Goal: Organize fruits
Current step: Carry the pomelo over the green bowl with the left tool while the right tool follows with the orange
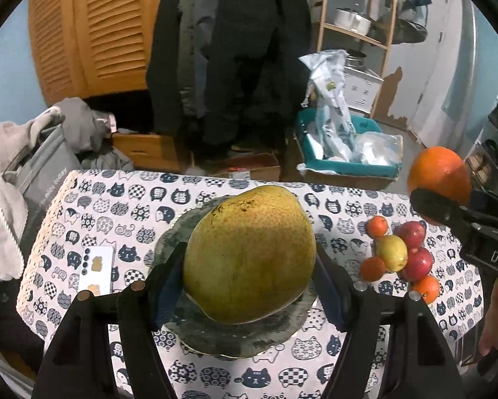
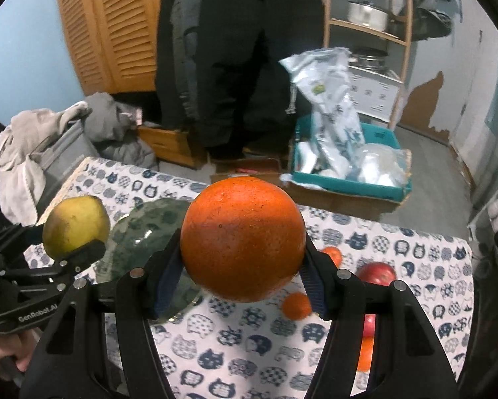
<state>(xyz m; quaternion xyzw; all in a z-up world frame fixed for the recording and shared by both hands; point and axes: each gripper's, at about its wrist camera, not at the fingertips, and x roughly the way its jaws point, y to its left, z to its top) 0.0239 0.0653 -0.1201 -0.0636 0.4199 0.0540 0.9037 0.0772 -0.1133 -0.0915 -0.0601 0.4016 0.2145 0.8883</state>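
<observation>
Two loaded grippers over the plate (image 1: pixel 182 329): left gripper (image 1: pixel 249 276) clamps the pomelo (image 1: pixel 249 256), right gripper (image 2: pixel 239 266) clamps the orange (image 2: pixel 242 239); round skins could slip and roll off the counter (image 1: pixel 215 375).

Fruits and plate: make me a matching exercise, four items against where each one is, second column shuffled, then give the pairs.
Items:
1. large yellow-green fruit
2. big orange
3. small fruit pile
4. phone

Places:
A. lying loose on the tablecloth, right of the plate
B. between the fingers of the left gripper, above the plate
C. flat on the tablecloth, left of the plate
D. clamped in the right gripper

Pairs: 1-B, 2-D, 3-A, 4-C
</observation>
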